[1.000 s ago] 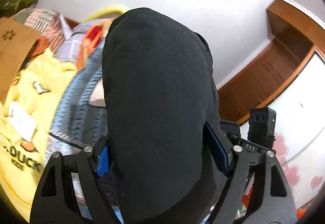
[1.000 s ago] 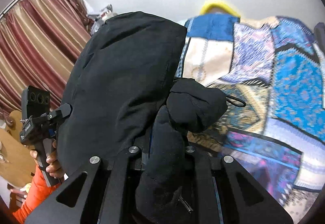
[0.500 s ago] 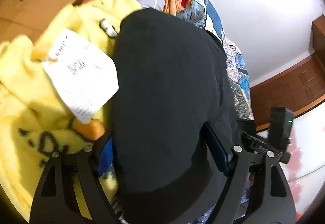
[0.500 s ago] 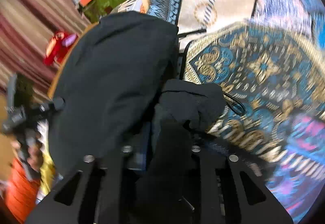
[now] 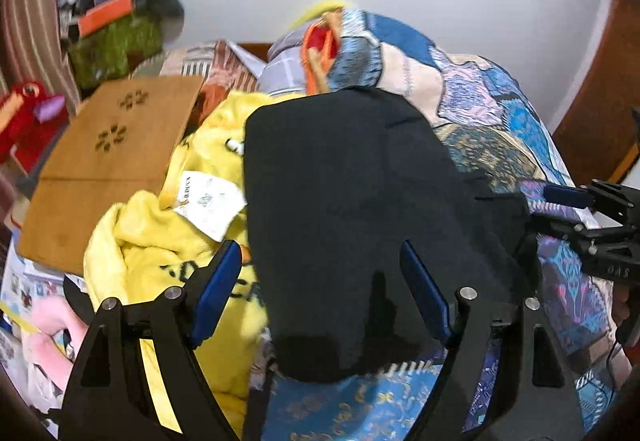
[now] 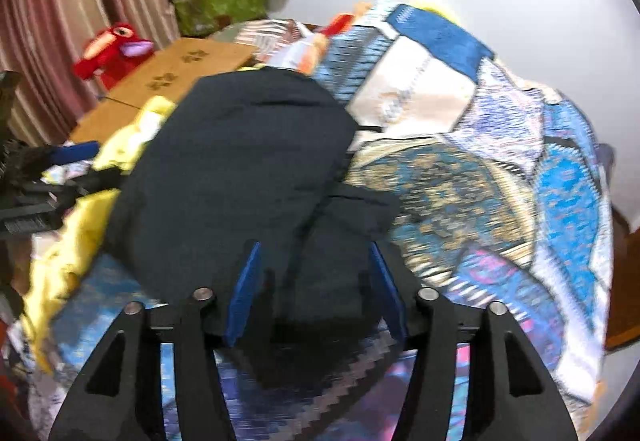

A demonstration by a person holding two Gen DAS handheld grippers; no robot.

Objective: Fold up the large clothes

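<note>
Evenly and brightly lit from overhead, soft shadows only, strong fisheye bending and dark vignette at edges, motion blur throughout, heaviest over quilt (image 6: 480, 193) in right view.

Patterned bedspread (image 6: 460, 177) under black garment (image 6: 240, 169), yellow blanket (image 5: 160, 241)

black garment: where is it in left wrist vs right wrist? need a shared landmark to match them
Left wrist: the black garment fills the centre, lying on the patterned bedspread, between the spread fingers of the left gripper.
Right wrist: the black garment sits centre-left, its near end between the spread fingers of the right gripper.
Shared landmark: the red plush toy, at the left in both views.
</note>
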